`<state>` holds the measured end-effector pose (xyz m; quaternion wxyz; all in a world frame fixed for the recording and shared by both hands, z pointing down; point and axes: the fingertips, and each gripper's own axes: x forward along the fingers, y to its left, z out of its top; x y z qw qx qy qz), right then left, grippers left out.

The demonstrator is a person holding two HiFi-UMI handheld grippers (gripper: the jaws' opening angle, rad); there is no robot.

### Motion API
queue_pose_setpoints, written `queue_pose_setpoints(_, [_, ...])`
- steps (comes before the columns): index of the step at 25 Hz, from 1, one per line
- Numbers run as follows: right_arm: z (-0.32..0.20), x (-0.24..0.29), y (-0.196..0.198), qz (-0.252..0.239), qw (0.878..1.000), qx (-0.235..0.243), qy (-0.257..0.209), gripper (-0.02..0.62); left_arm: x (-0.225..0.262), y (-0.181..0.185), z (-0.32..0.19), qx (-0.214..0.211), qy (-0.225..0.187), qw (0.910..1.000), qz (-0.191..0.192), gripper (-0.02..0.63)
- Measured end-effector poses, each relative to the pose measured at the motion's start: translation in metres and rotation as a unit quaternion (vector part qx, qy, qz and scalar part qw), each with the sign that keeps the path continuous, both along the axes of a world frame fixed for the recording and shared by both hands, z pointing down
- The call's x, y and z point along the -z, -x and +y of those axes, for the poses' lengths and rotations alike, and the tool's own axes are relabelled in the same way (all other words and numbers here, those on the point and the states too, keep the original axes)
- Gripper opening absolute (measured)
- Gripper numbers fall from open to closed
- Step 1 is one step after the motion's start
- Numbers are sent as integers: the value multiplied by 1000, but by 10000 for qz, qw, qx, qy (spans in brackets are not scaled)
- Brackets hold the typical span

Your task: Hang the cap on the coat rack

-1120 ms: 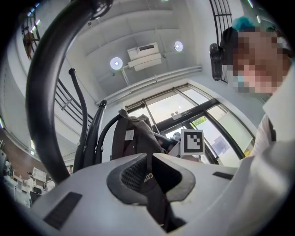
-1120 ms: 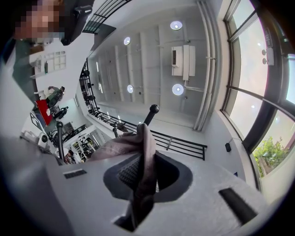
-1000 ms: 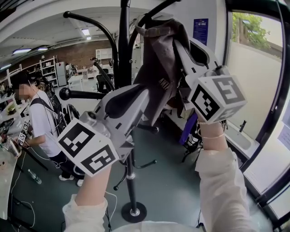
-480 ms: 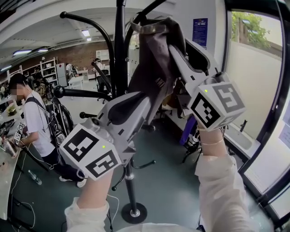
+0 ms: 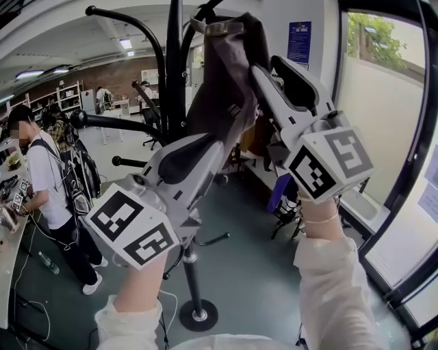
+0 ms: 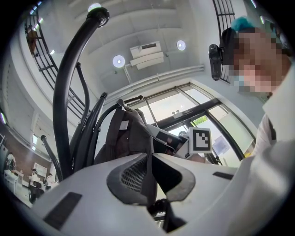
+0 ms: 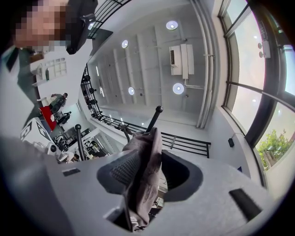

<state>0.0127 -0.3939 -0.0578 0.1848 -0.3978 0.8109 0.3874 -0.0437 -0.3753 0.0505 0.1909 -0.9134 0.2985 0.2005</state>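
Already the cap (image 5: 229, 75) is up on the coat rack (image 5: 174, 89). In the head view its dark, soft cloth hangs down beside the black pole, with its back strap (image 5: 217, 27) raised to the tip of one curved upper arm (image 5: 207, 9). The strap seems looped over that arm, though the exact catch is hard to make out. The right gripper (image 7: 152, 154) reaches up at the cap's right side, and its fingers (image 7: 123, 173) have just been opening. They stand well apart with a fold of the cap's cloth between them. The fold lies against the ribbed pad on one side and clear of the other, so the cloth is not pinched there. The left gripper (image 6: 150, 156) comes in from below at the cap's lower edge. Its fingers (image 6: 133, 177) are together at the tips, and a thin dark strip of the cap's edge appears to be nipped between them, so this hand seems to have the only grip. By my reading the main part of the task is done, since the cap's weight looks to be carried by the rack and not by the right hand. What is left is for the left fingers to let go, for both grippers to draw clear of the cloth without dragging it, and for the cap to hang by itself from the arm.
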Motion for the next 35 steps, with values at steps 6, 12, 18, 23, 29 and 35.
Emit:
queue_pose_setpoints(6, [12,-15,3,86,10000,8,43,121,-7,4,9,-61,15,10000,76,41])
queue_pose_setpoints(12, [23,-31,13,274,9995,-37,154,121,-10,7,20,-116,61,9999,70,41])
queue_pose_setpoints(18, [29,-63,18,403,9986,44,353,121,-32,5,24,-154,228,9996,50,41])
queue_pose_setpoints(23, [31,-87,19,615,9968,47,508,121,-36,3,31,-147,241,9996,47,41])
queue_pose_setpoints(29, [33,-120,20,754,9938,227,781,121,-52,-3,37,-245,422,9988,27,41])
queue_pose_setpoints(35, [39,-148,18,863,9914,380,913,111,-71,-3,38,-284,667,9973,135,41])
